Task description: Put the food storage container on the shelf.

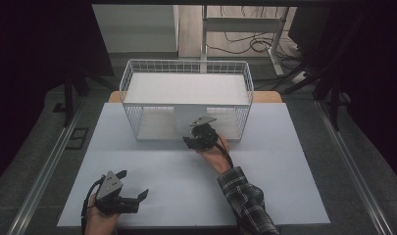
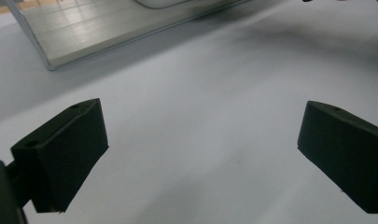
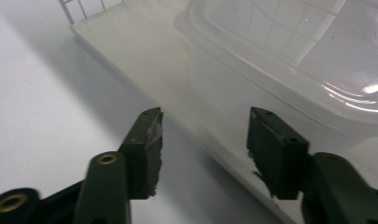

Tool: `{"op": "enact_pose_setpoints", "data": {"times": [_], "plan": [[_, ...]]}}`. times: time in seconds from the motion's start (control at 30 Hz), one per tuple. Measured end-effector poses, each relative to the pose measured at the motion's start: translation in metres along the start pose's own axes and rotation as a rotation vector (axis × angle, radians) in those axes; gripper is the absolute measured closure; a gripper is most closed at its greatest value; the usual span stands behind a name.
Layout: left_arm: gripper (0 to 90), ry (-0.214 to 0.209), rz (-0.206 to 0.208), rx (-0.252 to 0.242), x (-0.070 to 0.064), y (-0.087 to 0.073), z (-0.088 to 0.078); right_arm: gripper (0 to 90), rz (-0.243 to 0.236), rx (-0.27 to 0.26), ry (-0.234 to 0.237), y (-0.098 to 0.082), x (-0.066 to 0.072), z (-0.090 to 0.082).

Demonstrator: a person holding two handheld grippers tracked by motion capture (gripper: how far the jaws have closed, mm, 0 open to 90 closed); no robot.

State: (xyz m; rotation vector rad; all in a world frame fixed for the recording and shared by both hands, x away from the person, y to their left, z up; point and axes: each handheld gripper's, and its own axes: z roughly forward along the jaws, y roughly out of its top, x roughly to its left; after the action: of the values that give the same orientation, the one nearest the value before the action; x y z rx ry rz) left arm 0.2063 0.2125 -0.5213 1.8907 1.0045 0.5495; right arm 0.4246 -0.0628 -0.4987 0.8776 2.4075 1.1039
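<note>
Though jaws apart, container (image 3: 289,56) just beyond right hand-held gripper (image 3: 203,140), w/o contact.

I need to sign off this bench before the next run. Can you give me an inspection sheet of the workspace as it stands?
Surface: pale table top, bare around the hands.
Job's things: clear plastic container on the lower shelf of the white wire rack.
Clutter: nothing seen.
Grippers: left gripper open over bare table; right gripper open at the shelf's front edge, nothing between its jaws.
Cables: cable trails from the left gripper; loose floor cables behind the table.
Surroundings: dark room, desk frame beyond.
</note>
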Motion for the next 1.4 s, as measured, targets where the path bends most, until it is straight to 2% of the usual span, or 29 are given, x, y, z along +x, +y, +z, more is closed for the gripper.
{"op": "enact_pose_setpoints", "data": {"times": [0.03, 0.13, 0.17, 0.2, 0.23, 0.33, 0.47, 0.57, 0.6, 0.77, 0.9, 1.07, 1.4], "plan": [[1.6, 0.002, 0.01, 0.008, -0.001, 0.0, 0.001, 39.2, -0.004, -0.002, 0.007, 0.0, 0.004, -0.004], [0.8, 0.01, 0.02, 0.027, -0.001, -0.001, 0.004, 34.5, -0.005, -0.007, 0.017, -0.002, 0.007, -0.009], [0.0, 0.01, 0.02, 0.027, -0.001, -0.001, 0.004, 34.5, -0.005, -0.007, 0.017, -0.002, 0.007, -0.009], [0.0, 0.03, 0.021, 0.038, -0.001, -0.001, 0.005, 31.5, -0.006, -0.008, 0.023, -0.002, 0.009, -0.013], [0.0, 0.036, 0.005, 0.041, 0.0, -0.001, 0.004, 30.0, -0.003, -0.011, 0.027, -0.003, 0.01, -0.015], [0.0, 0.021, -0.02, 0.041, 0.002, -0.002, 0.005, 27.7, -0.005, -0.018, 0.037, -0.003, 0.011, -0.019], [0.0, 0.007, -0.016, 0.04, 0.002, -0.001, 0.005, 18.6, -0.011, -0.041, 0.05, -0.004, 0.016, -0.032], [0.0, 0.013, -0.014, 0.039, 0.001, -0.001, 0.005, 16.2, -0.009, -0.047, 0.055, -0.004, 0.018, -0.038], [0.0, 0.01, -0.025, 0.028, 0.002, -0.002, 0.005, 13.6, -0.006, -0.057, 0.054, -0.005, 0.02, -0.044], [0.0, -0.005, -0.033, 0.04, 0.004, -0.003, 0.007, 9.2, -0.006, -0.069, 0.045, -0.011, 0.022, -0.056], [0.0, -0.02, -0.013, 0.051, 0.001, -0.003, 0.01, 6.9, -0.008, -0.071, 0.042, -0.018, 0.023, -0.064], [0.0, -0.038, -0.011, 0.054, 0.0, -0.003, 0.011, 4.7, -0.004, -0.071, 0.045, -0.028, 0.023, -0.076], [0.0, -0.054, -0.018, 0.055, 0.001, -0.003, 0.011, 3.8, 0.004, -0.069, 0.036, -0.042, 0.021, -0.103]]}}
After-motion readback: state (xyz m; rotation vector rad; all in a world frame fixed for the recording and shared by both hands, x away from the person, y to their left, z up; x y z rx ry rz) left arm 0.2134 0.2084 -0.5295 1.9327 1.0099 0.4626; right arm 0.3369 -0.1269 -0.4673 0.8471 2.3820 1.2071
